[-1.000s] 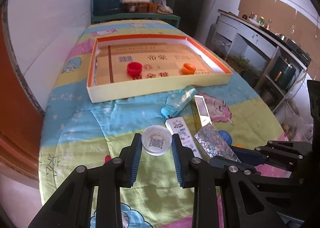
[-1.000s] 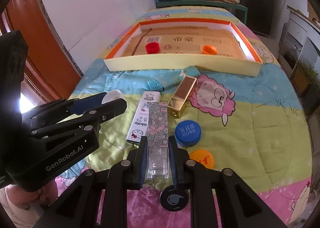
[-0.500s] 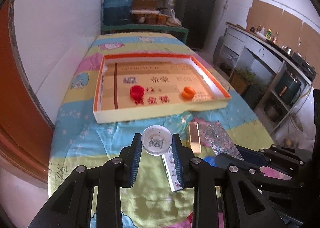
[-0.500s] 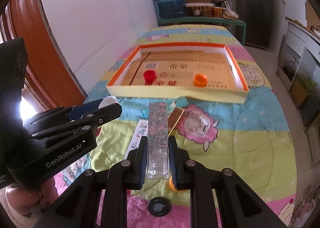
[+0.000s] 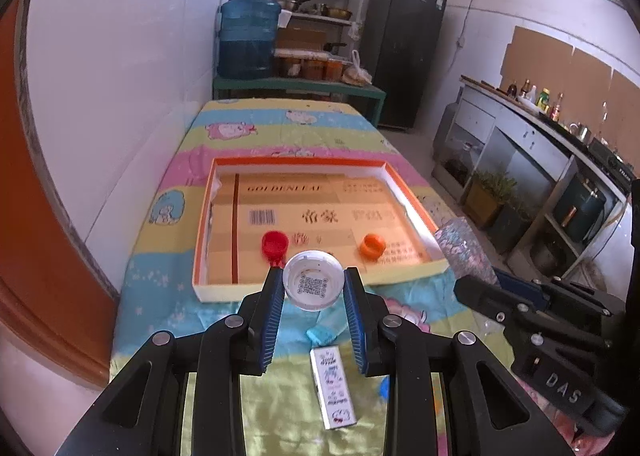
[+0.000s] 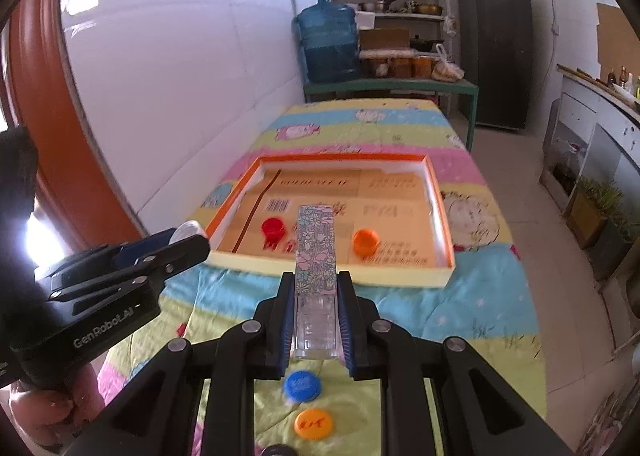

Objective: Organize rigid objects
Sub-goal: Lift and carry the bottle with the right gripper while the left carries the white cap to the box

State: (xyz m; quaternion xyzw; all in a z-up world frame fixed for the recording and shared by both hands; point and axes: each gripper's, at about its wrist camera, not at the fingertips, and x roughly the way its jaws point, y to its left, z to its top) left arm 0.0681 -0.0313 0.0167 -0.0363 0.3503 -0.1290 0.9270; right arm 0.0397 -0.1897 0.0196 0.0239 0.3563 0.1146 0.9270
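- White cap (image 5: 313, 285): open side up, QR code inside, pinched between the left jaws, raised above the bedspread.
- Floral box (image 6: 315, 244): long, clear at its near end, clamped between the right jaws, pointing to 12 o'clock.
- Red cap (image 5: 274, 243) and orange cap (image 5: 372, 245): in the tray (image 5: 320, 282), at 9 and 3 o'clock.

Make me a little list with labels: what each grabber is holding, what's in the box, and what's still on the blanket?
left gripper: shut on white cap
right gripper: shut on flowery box
tray: red cap, orange cap
blanket: blue lid, orange lid, patterned white box
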